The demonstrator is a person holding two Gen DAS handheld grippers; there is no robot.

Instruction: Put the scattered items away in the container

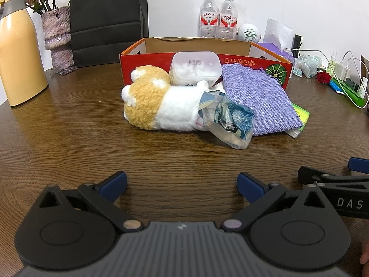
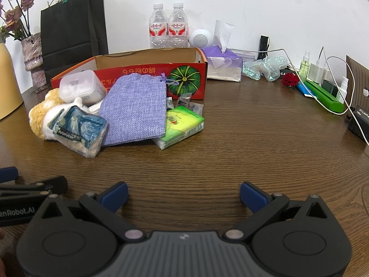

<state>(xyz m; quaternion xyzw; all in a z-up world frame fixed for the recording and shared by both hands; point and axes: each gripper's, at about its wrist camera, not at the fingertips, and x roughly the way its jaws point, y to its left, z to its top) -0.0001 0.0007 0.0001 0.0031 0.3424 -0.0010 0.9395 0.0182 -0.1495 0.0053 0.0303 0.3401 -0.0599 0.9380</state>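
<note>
Both grippers low at the bottom of their frames over bare brown wood-grain worktop [image 1: 69, 138], nothing held. Left gripper [image 1: 182, 184]: blue-padded fingers [image 1: 114, 182] spread wide, empty gap. Right gripper [image 2: 183, 195]: fingers [image 2: 252, 196] also spread wide, empty. Each gripper's edge shows in the other's view, at lower right of the left view and lower left of the right view.

Red cardboard box [image 1: 272, 62], open-topped, sits center frame in the left view, upper left of center in the right view. Scattered items lie piled on the worktop just in front of it, none inside as far as visible:
- plush toy [image 1: 150, 106], tan and white, on its side, left end of pile
- blue patterned packet [image 1: 227, 120] leaning on the plush
- white plastic tub [image 1: 194, 68] tipped against the box front
- purple woven pouch [image 1: 258, 97] resting against the box, overlapping the packet
- green tissue pack [image 2: 182, 124] partly under the pouch, right end of pile
- small clear sachets [image 2: 186, 102] behind the tissue pack, contents unclear

Behind the box: two water bottles [image 2: 169, 28], black paper bag [image 2: 73, 27], tissue box [image 2: 222, 62].
</note>
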